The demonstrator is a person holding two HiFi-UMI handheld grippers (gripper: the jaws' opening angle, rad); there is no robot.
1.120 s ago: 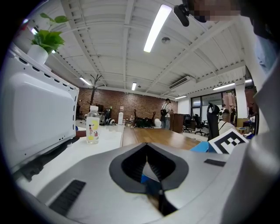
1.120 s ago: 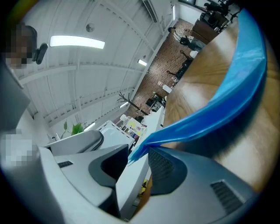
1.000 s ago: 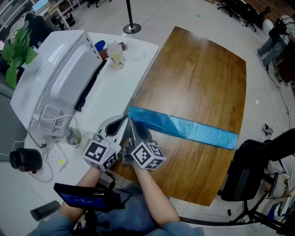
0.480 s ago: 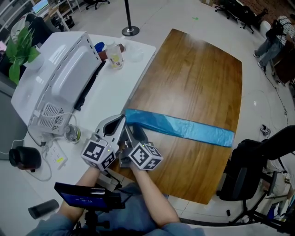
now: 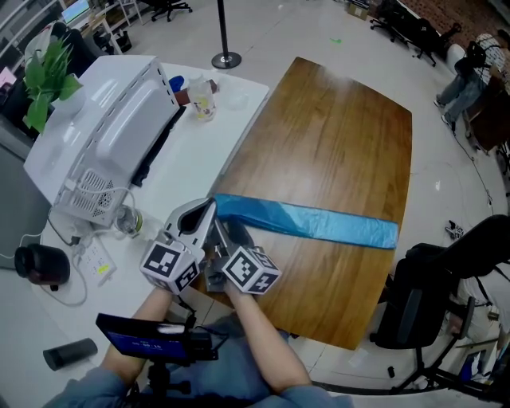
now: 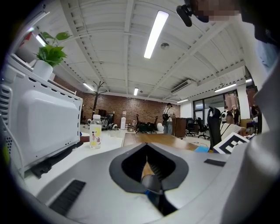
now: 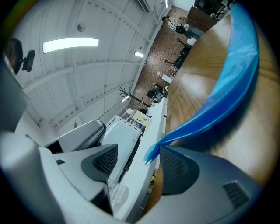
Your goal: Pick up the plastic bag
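Left gripper (image 5: 212, 209) jaws pinch plastic bag (image 5: 319, 224); bag spans wooden table (image 5: 335, 135).

Two tables are standing side by side, a wooden table (image 5: 335, 135) filling the middle of the head view and a white table (image 5: 199, 151) at its left, and one plastic bag (image 5: 319, 223) is lying across the wooden one. In the upper left, one white oven (image 5: 111, 127), one bottle (image 5: 202, 101) and one potted plant (image 5: 48, 80) are showing, while one post (image 5: 222, 24) is standing at the top edge and one person (image 5: 470, 68) is showing at the upper right edge. Two grippers are sitting at the lower centre, the left gripper (image 6: 148, 168) and the right gripper (image 7: 139, 153), whose jaws have just been opening with the bag's end between them.
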